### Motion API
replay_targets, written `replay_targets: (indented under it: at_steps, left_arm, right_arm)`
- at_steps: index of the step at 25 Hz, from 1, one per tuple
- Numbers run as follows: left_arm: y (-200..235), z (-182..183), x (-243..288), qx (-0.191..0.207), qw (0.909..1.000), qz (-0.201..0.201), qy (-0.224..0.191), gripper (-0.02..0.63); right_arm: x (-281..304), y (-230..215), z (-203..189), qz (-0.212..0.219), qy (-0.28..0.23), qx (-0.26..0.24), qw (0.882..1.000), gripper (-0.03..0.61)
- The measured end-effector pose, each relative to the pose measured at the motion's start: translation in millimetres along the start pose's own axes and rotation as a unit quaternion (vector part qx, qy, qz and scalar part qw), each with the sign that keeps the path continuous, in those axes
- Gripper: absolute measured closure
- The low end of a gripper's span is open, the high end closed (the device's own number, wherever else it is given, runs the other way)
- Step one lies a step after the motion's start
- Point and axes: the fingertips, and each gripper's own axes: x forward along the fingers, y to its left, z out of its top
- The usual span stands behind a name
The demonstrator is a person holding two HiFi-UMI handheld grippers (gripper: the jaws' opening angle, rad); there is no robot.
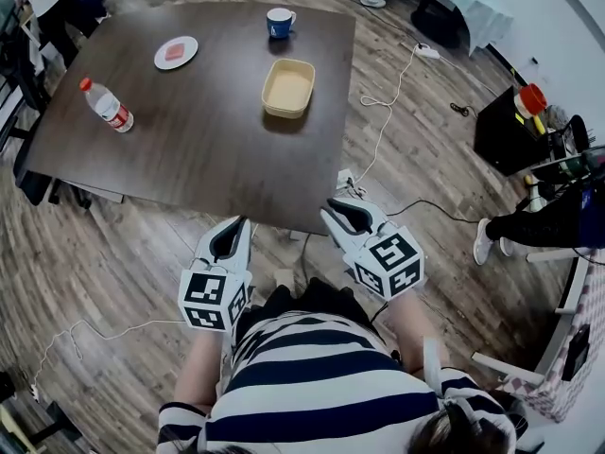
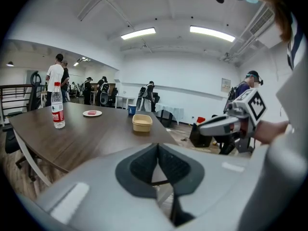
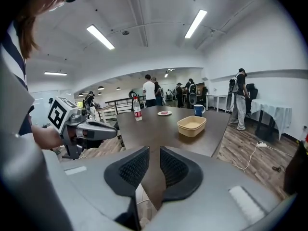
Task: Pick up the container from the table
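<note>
The container (image 1: pixel 288 88) is a shallow beige tub, empty, on the far right part of the dark wooden table (image 1: pixel 208 168); it also shows in the left gripper view (image 2: pixel 142 122) and the right gripper view (image 3: pixel 191 125). Both grippers hover over the floor just short of the table's near edge, well away from the tub. My left gripper (image 1: pixel 241 223) (image 2: pixel 156 146) has its pads together with nothing in them. My right gripper (image 1: pixel 333 211) (image 3: pixel 154 150) stands slightly open, a narrow gap between its pads and nothing in it.
On the table stand a water bottle (image 1: pixel 107 106) at the left, a white plate (image 1: pixel 176 52) with something pink, and a blue mug (image 1: pixel 279 23) behind the tub. A white cable (image 1: pixel 383 112) runs over the floor at the right. Chairs and a black cabinet (image 1: pixel 510 130) flank the table.
</note>
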Motion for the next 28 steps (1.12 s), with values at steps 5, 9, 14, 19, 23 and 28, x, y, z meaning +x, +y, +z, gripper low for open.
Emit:
replay_targets:
  at_steps: [5, 9, 14, 19, 23, 28]
  left_arm:
    - [15.7, 2.7, 13.7, -0.004, 1.0000, 0.003, 0.006, 0.614]
    - [25.6, 9.4, 22.8, -0.009, 0.9999, 0.012, 0.003, 0.614]
    - [43.9, 18.4, 36.8, -0.021, 0.9991, 0.038, 0.001, 0.614]
    - [55.2, 29.6, 55.5, -0.041, 0.9972, 0.062, -0.006, 0.614]
    - [60.2, 37.5, 73.6, -0.048, 0.9953, 0.084, -0.002, 0.614]
    - [74.9, 41.7, 93.6, -0.060, 0.9916, 0.114, 0.001, 0.614]
  right_arm:
    - [22.5, -8.9, 5.2, 0.012, 0.014, -0.007, 1.000, 0.486]
    - [36.6, -20.4, 12.5, 0.018, 0.024, -0.022, 0.999, 0.454]
    - [61.2, -43.0, 27.9, 0.022, 0.023, -0.032, 0.999, 0.443]
    - [87.1, -66.7, 44.1, 0.042, 0.025, -0.053, 0.997, 0.442]
    - [107.2, -88.9, 57.2, 0.062, 0.024, -0.065, 0.996, 0.442]
    - [141.5, -112.0, 67.9, 0.082, 0.030, -0.088, 0.992, 0.442]
